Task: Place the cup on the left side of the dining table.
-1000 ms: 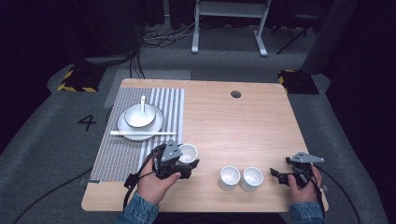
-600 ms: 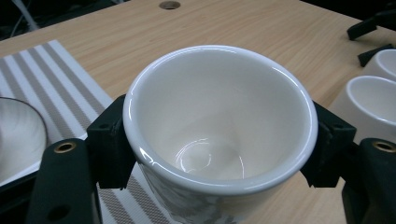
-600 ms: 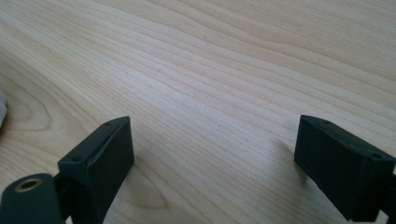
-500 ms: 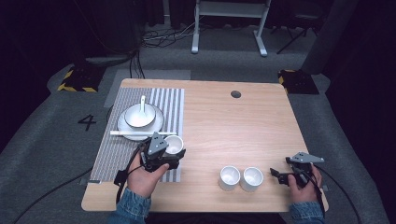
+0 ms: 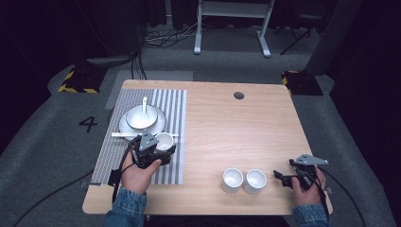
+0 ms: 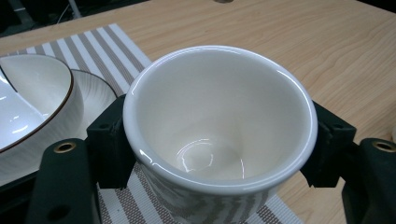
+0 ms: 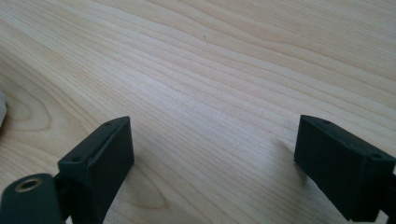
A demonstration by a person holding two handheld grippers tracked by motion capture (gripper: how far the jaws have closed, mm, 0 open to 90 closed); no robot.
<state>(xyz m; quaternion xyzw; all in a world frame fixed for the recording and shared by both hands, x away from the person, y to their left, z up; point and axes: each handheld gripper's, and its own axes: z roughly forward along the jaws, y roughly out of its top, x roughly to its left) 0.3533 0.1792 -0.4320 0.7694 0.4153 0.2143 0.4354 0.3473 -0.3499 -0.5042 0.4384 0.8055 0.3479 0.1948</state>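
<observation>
- Left hand-held gripper [image 5: 160, 150]: jaws clamped on either side of a white cup [image 6: 219, 126], held over the striped placemat [image 5: 118, 151], apparently just clear of it.
- Right hand-held gripper [image 5: 283, 178]: jaws wide apart, nothing between them, low over the tabletop [image 7: 224, 70].
- Two white cups [image 5: 243, 180] stand just beside it.

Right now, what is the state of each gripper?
Left gripper: closed on a white cup.
Right gripper: open, holding nothing.

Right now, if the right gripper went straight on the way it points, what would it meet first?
Probably the nearer white cup: the open right gripper points along the bare table toward it, though depth is unclear.
</observation>
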